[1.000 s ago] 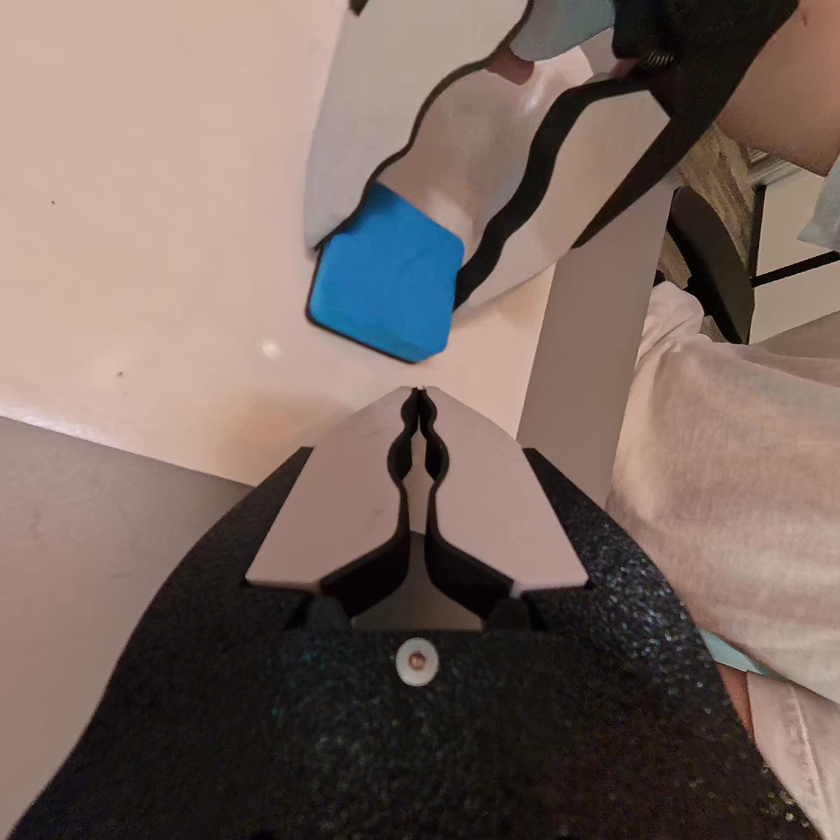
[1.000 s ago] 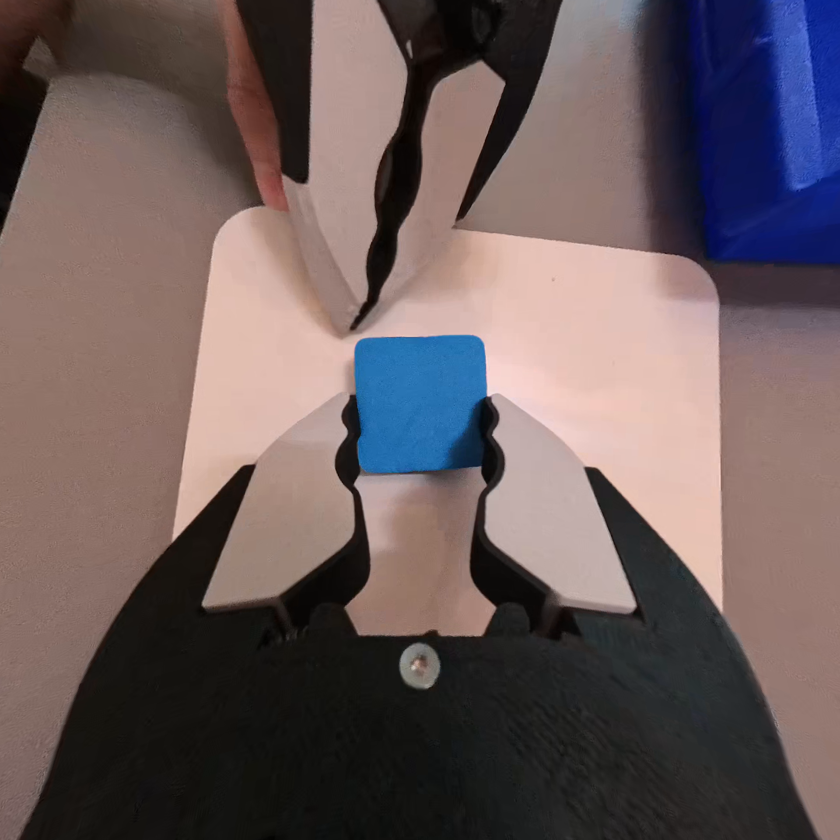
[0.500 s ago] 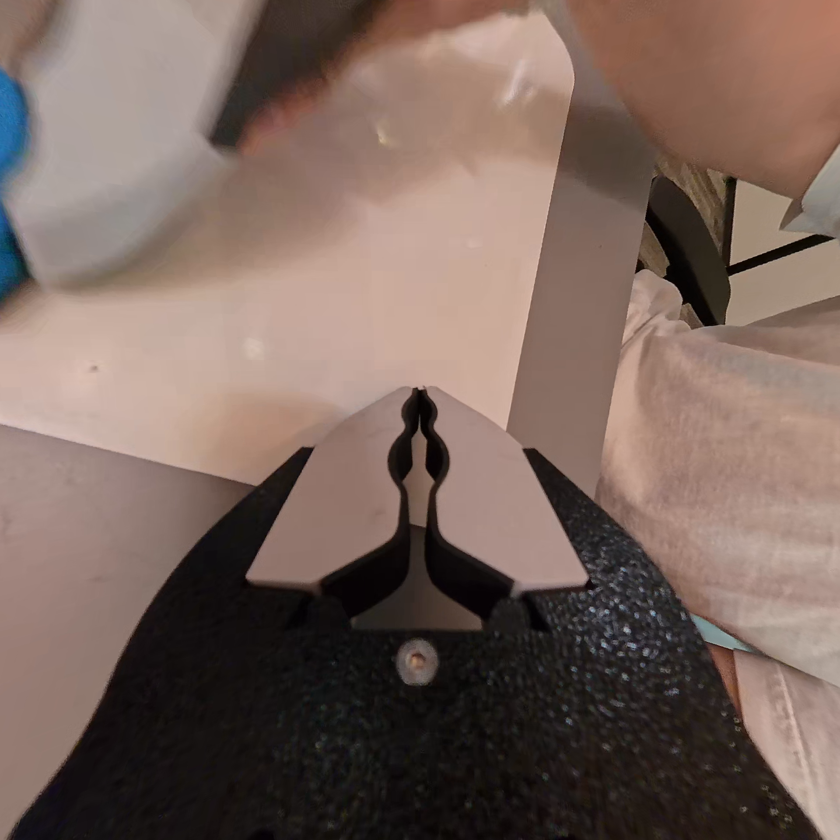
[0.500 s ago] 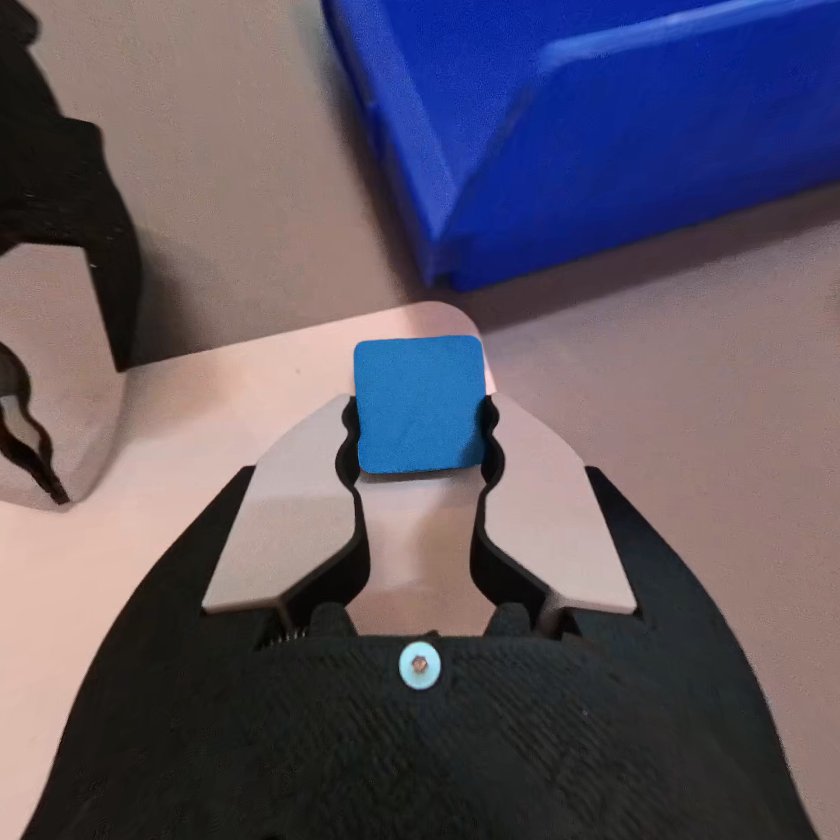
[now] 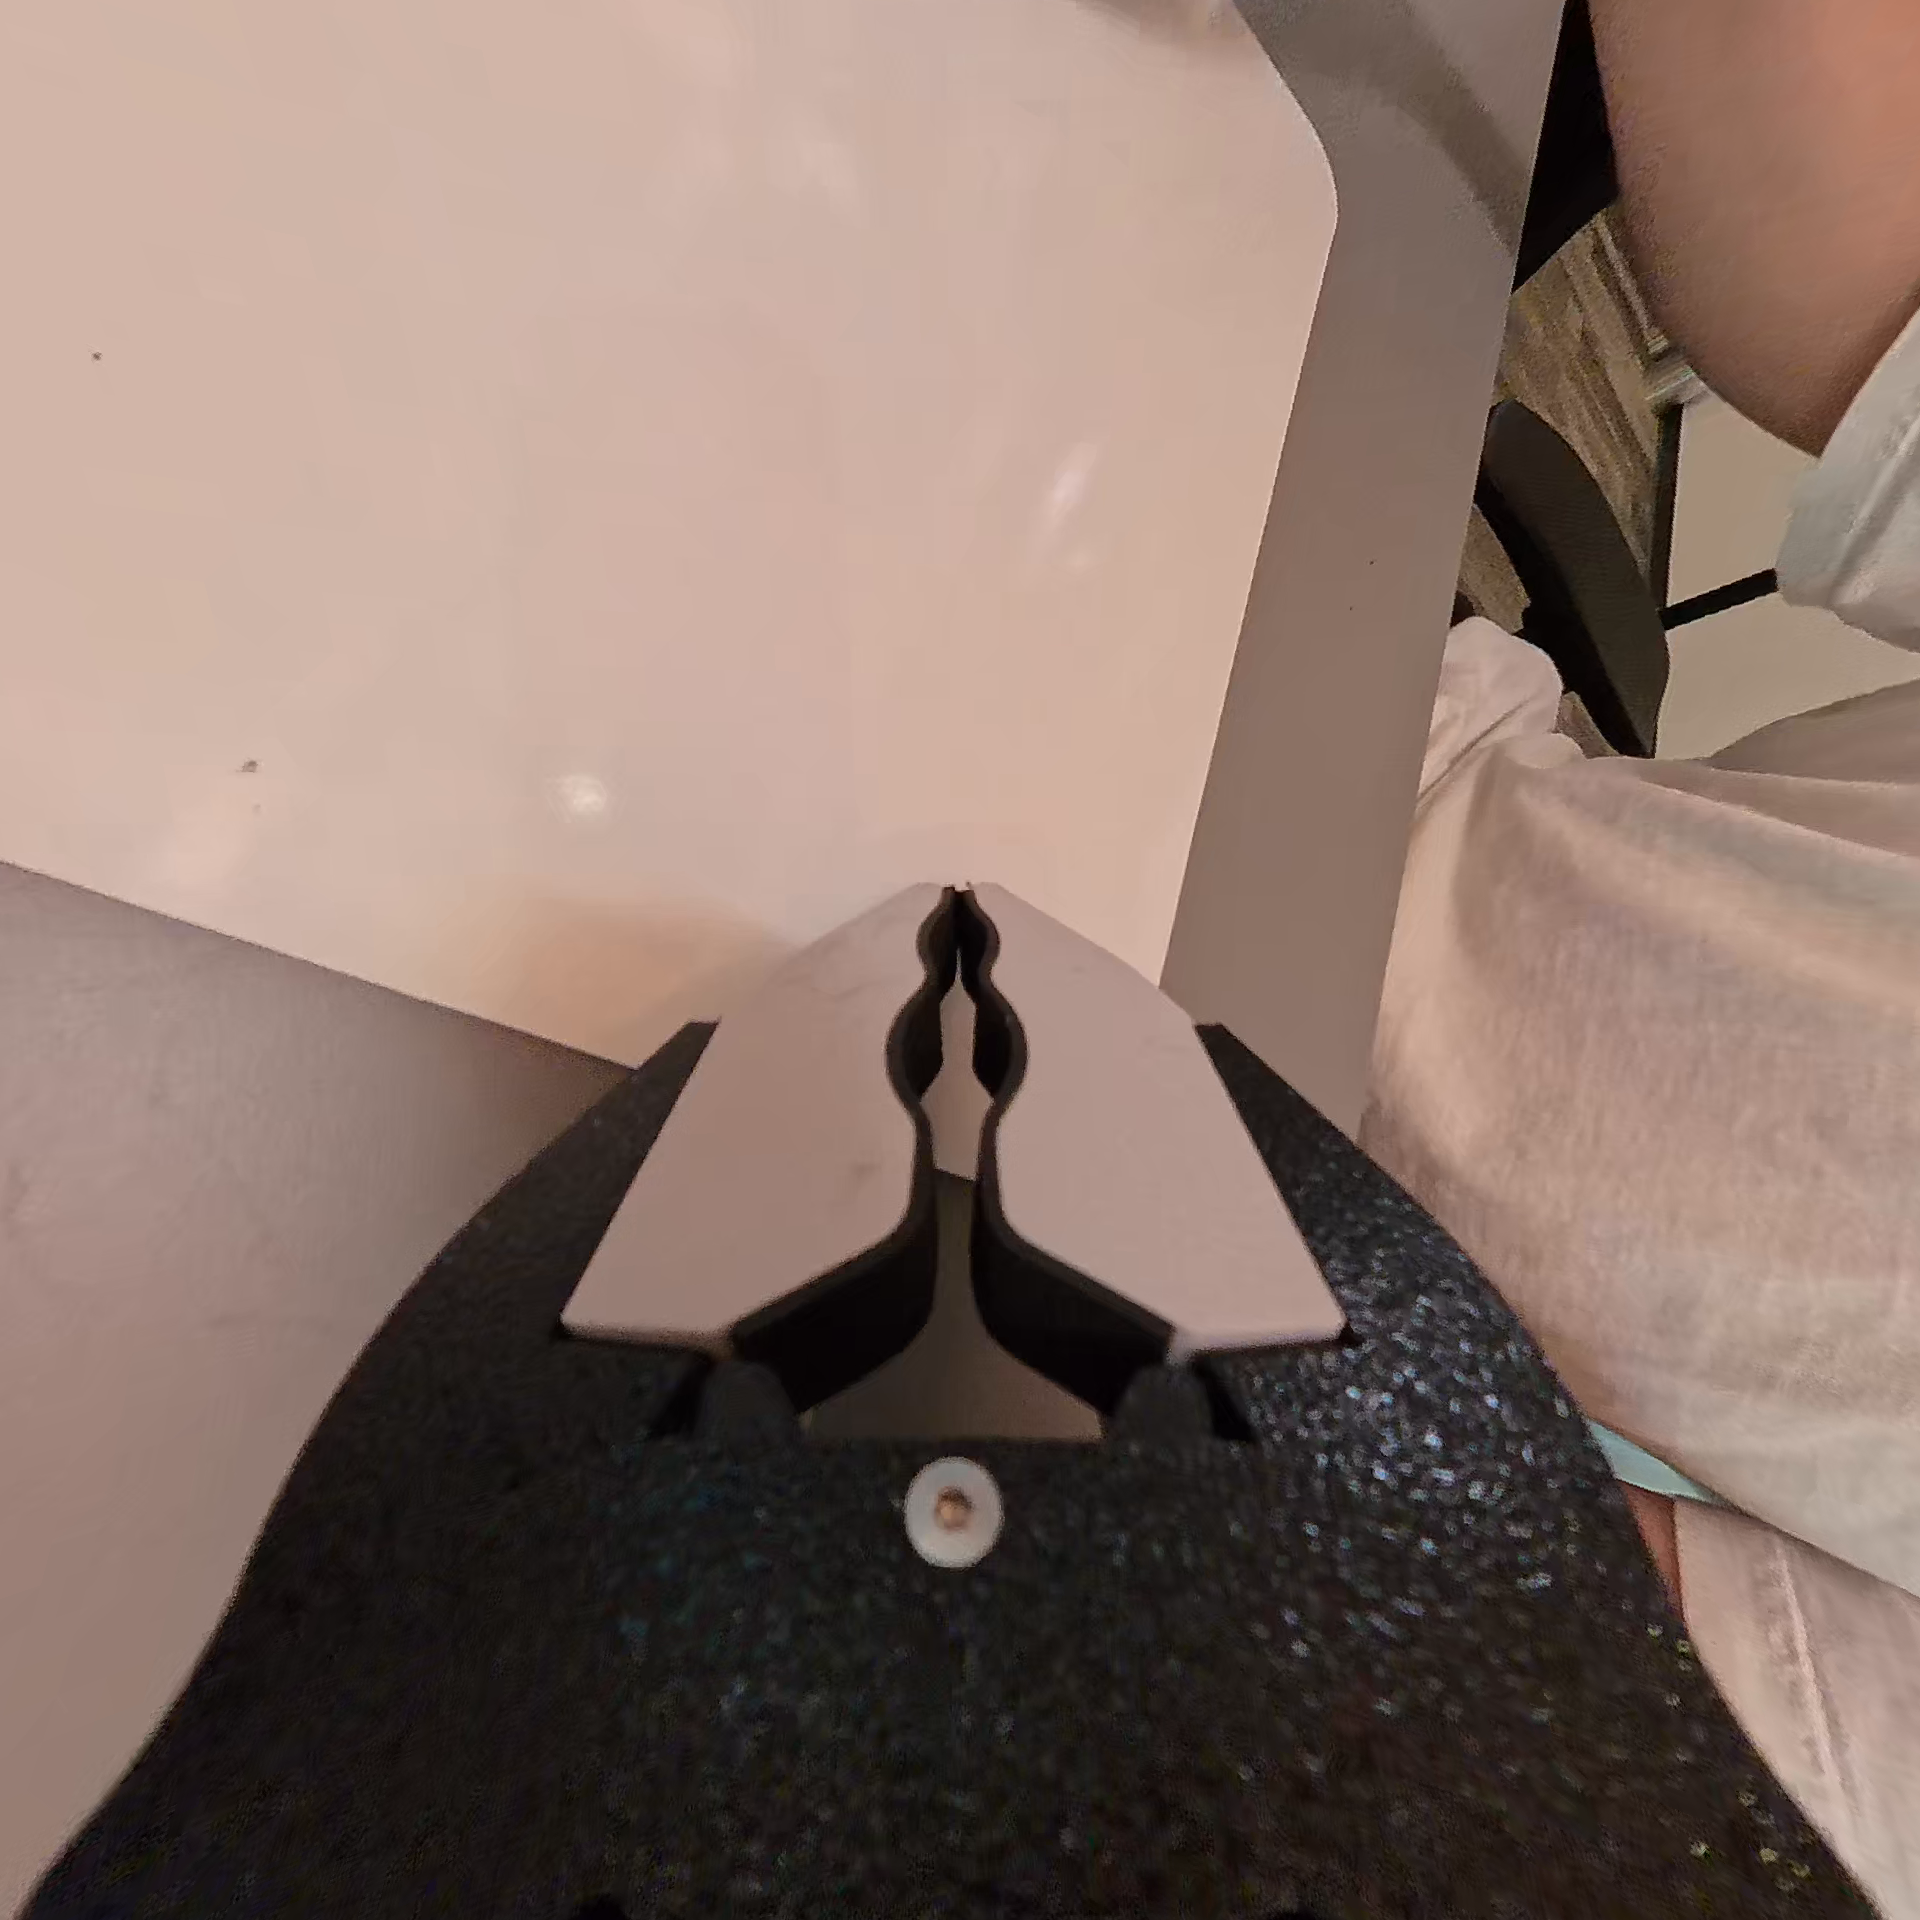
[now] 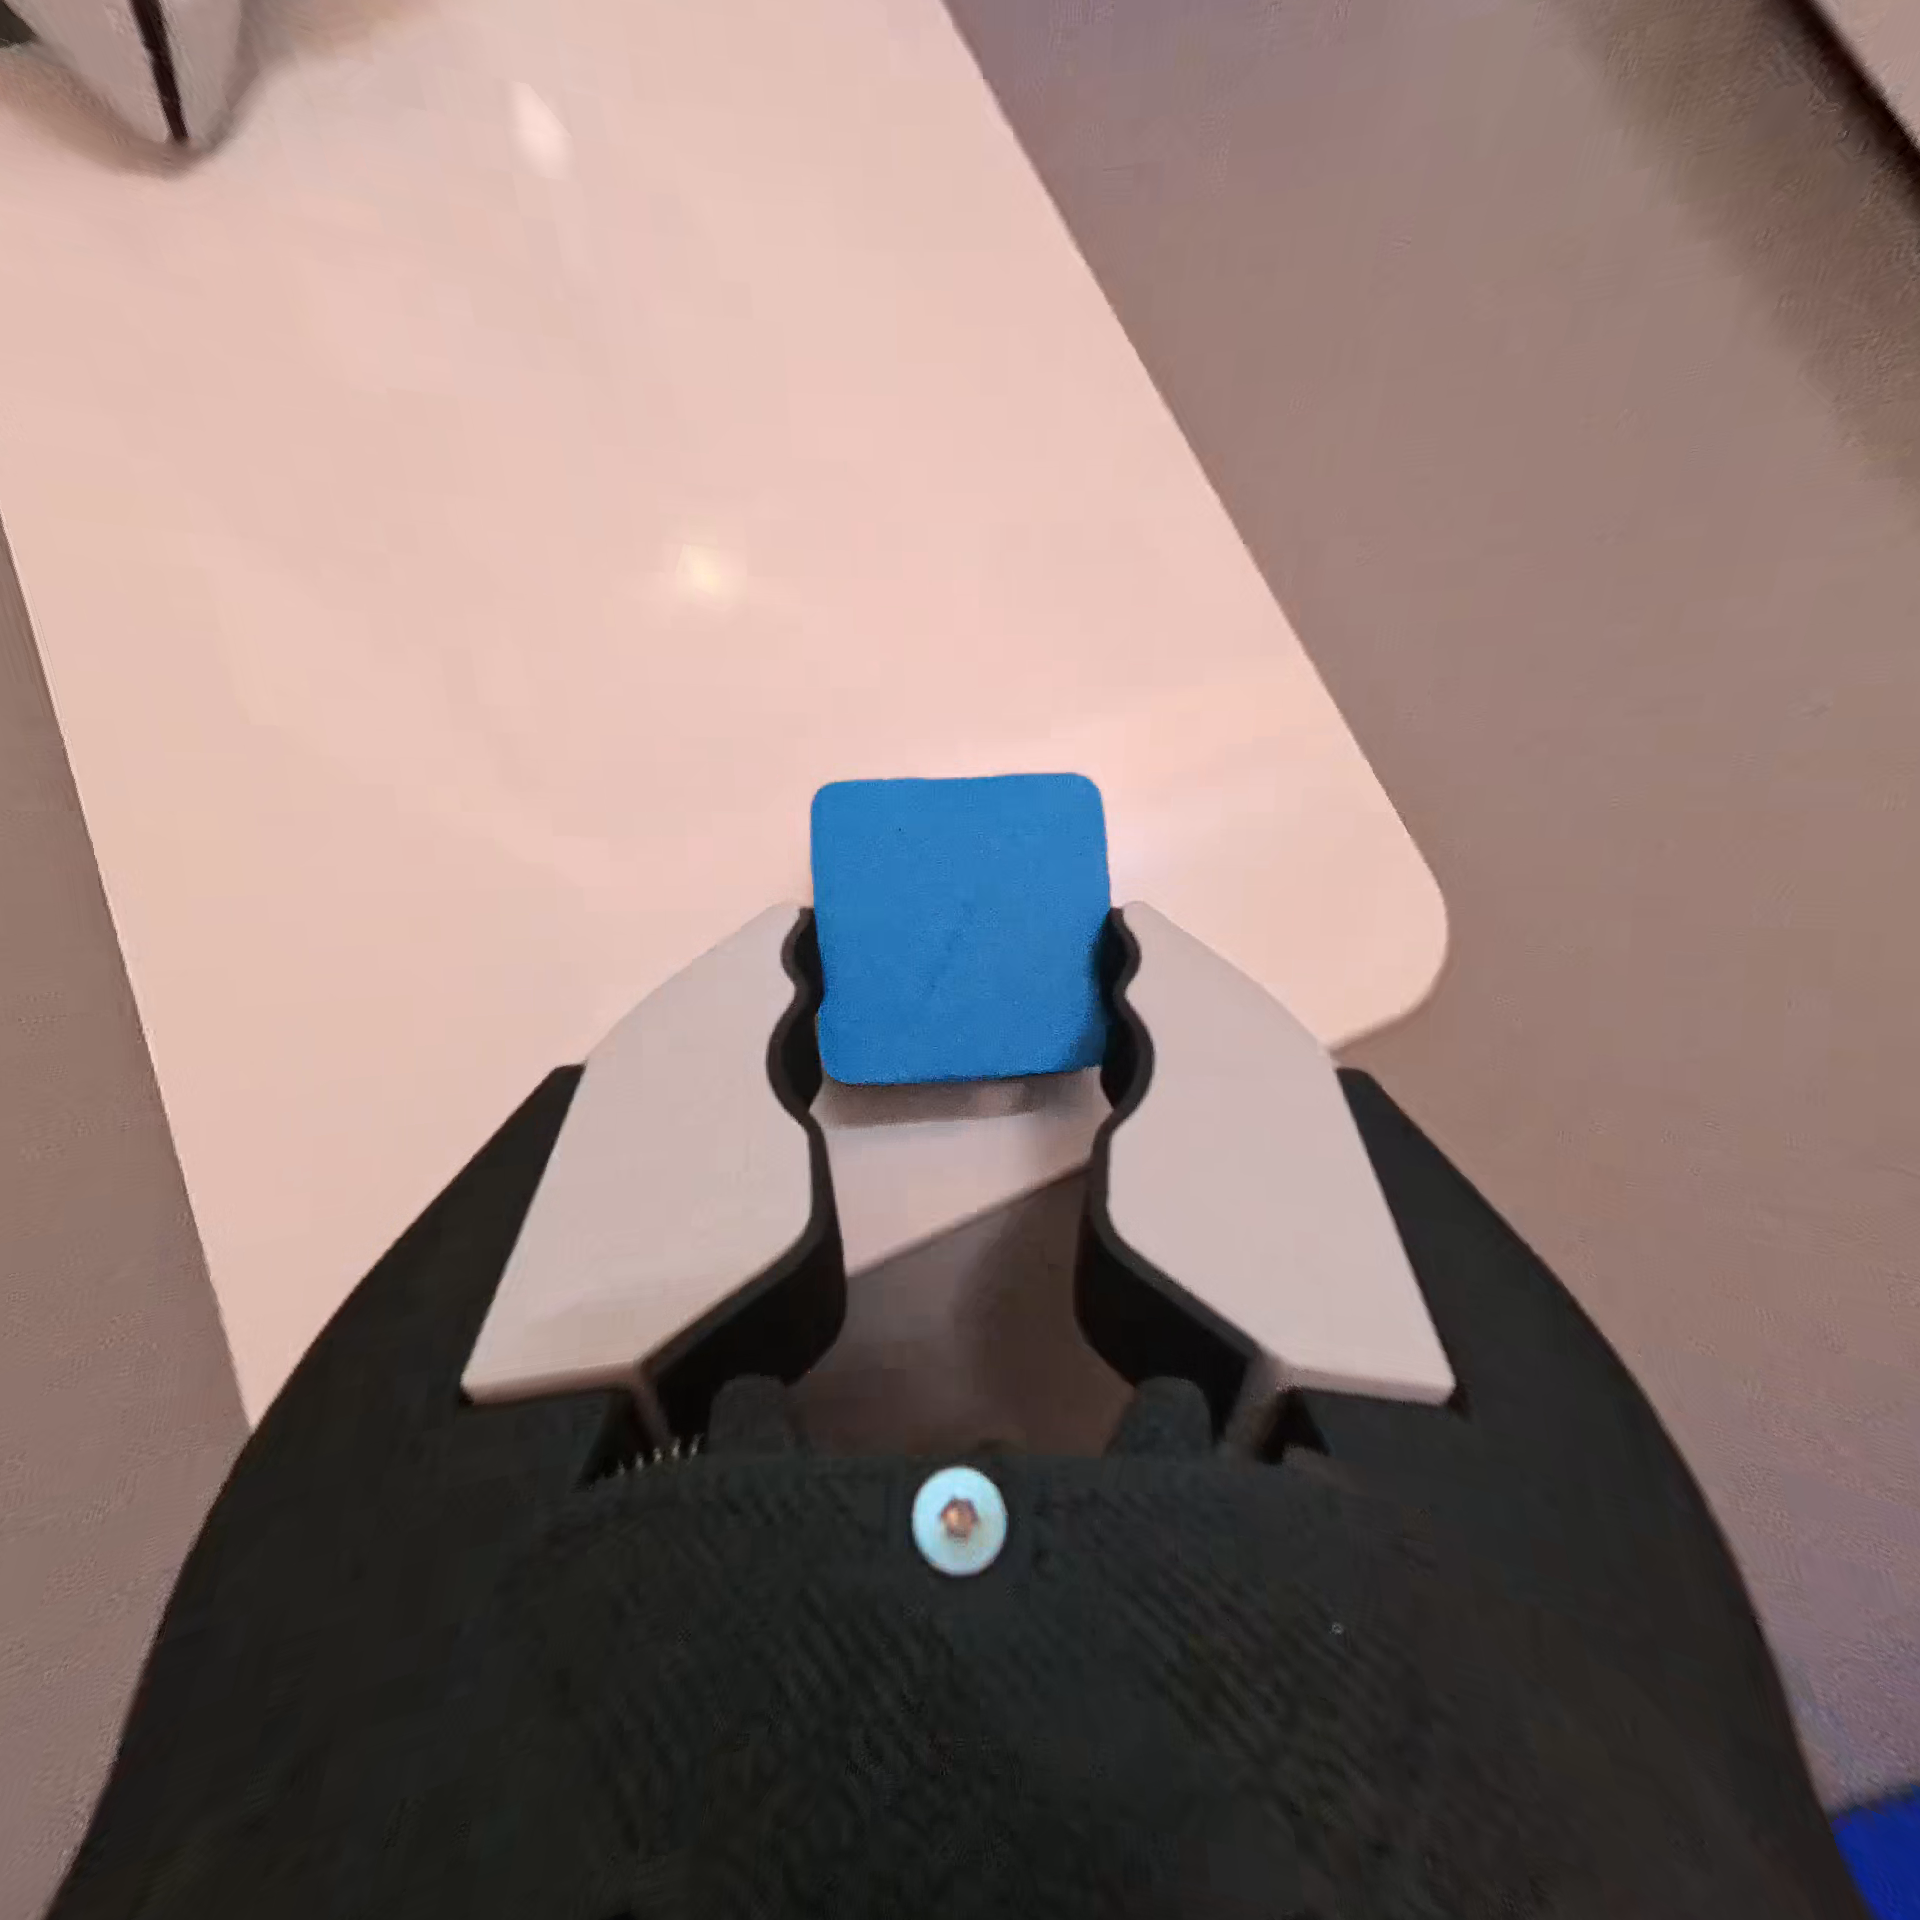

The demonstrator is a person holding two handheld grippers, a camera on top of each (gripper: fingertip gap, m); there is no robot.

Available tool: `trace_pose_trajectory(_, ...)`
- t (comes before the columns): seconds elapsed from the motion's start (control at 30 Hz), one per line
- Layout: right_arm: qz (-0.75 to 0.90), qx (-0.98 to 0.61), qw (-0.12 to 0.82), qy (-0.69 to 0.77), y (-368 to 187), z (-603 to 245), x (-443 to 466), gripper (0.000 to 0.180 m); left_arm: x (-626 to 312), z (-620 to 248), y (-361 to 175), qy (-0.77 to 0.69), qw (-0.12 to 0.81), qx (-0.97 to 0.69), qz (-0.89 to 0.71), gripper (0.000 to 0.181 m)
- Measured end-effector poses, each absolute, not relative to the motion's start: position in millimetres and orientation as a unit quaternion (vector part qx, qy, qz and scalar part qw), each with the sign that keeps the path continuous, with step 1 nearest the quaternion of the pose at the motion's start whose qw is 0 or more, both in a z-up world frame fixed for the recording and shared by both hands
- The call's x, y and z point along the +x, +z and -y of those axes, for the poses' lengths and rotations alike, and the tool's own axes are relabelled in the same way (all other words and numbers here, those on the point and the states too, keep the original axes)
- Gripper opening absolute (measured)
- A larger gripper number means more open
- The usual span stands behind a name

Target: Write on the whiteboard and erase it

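My right tool (image 6: 961,935) is clamped on a blue square eraser (image 6: 956,930), which sits between the two tips and pokes out a little past them. It hovers over the corner of the whiteboard (image 6: 582,540) nearest me; I cannot tell whether the eraser's underside is touching the board or held just above it. The board lies flat on the grey surface (image 6: 1558,468), with its rounded corner just to the right of the eraser.

My left tool (image 5: 956,904) is closed with nothing in it, its tips meeting over the near edge of the board close to another corner. Whether it presses down to steady the board I cannot say. My pale sleeve (image 5: 1662,1039) runs along the right side of that view, and a black chair (image 5: 1569,582) stands beyond the surface's edge.

As for progress: the board looks clean in both views. I see only glare spots and a couple of tiny dark specks on the left side, no strokes or marks. No pen is in sight, and the eraser is the thing in hand, so I judge that the writing is done and the wiping is at or near its end. What seems left is a last check for stray marks and putting the eraser down.
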State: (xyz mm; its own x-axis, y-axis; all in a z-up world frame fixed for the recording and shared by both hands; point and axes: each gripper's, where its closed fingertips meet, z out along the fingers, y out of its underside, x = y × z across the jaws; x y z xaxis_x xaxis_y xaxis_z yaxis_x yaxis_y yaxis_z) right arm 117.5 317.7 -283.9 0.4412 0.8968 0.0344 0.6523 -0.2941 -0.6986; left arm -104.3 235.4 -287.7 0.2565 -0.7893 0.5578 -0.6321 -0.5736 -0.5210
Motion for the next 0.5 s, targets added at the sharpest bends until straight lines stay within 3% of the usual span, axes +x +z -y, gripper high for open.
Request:
trace_pose_trajectory(0.1,0.478,-0.8,0.326,0.155,-279.9,-313.0,147.3,0.052,-104.2,-235.4,-287.8,-0.409,0.096,-0.787,-0.451,0.0)
trace_pose_trajectory(0.23,0.423,-0.796,0.421,0.104,-224.7,-321.3,175.0,0.052,-104.0,-235.3,-287.6,-0.407,0.1,-0.788,-0.451,0.0)
trace_pose_trajectory(0.37,0.222,-0.829,0.514,-0.015,-154.1,-348.7,292.9,0.053,-103.9,-233.5,-286.5,-0.416,0.094,-0.78,-0.457,0.0)
trace_pose_trajectory(0.5,0.082,-0.865,0.493,-0.04,-167.7,-367.5,403.9,0.053,-104.8,-236.9,-286.3,-0.399,0.115,-0.773,-0.479,0.0)
